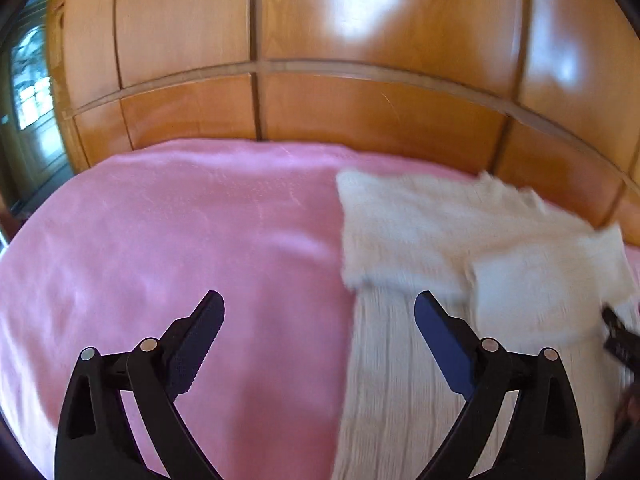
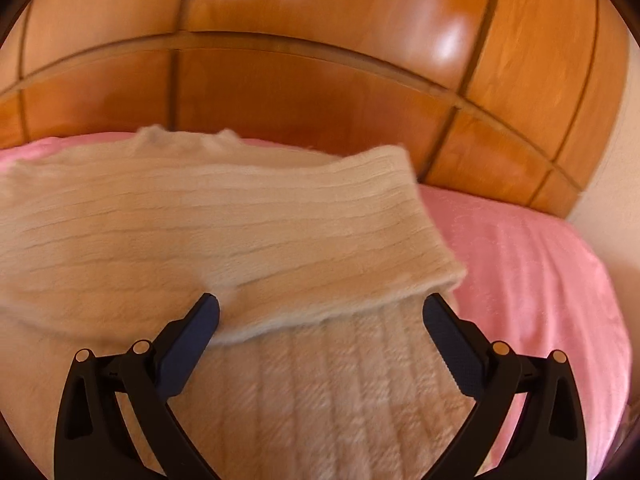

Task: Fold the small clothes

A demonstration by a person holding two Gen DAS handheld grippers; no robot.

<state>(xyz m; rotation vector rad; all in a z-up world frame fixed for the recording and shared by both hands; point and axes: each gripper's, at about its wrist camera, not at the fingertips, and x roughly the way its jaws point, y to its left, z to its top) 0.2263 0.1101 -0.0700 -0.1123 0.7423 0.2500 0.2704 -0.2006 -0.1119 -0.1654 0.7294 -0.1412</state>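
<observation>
A cream ribbed knit sweater (image 1: 440,236) lies on a pink blanket (image 1: 180,240), at the right of the left wrist view. My left gripper (image 1: 319,300) is open and empty, above the sweater's left edge. In the right wrist view the sweater (image 2: 280,392) fills the middle, with a sleeve (image 2: 240,232) folded across the body. My right gripper (image 2: 320,304) is open, its fingers just at the folded sleeve's near edge, holding nothing. Part of the right gripper (image 1: 618,340) shows at the right edge of the left wrist view.
A glossy wooden headboard or panelled wall (image 1: 320,100) rises behind the bed, also in the right wrist view (image 2: 300,92). A dark glass door (image 1: 32,100) is at far left. Bare pink blanket (image 2: 540,280) lies right of the sweater.
</observation>
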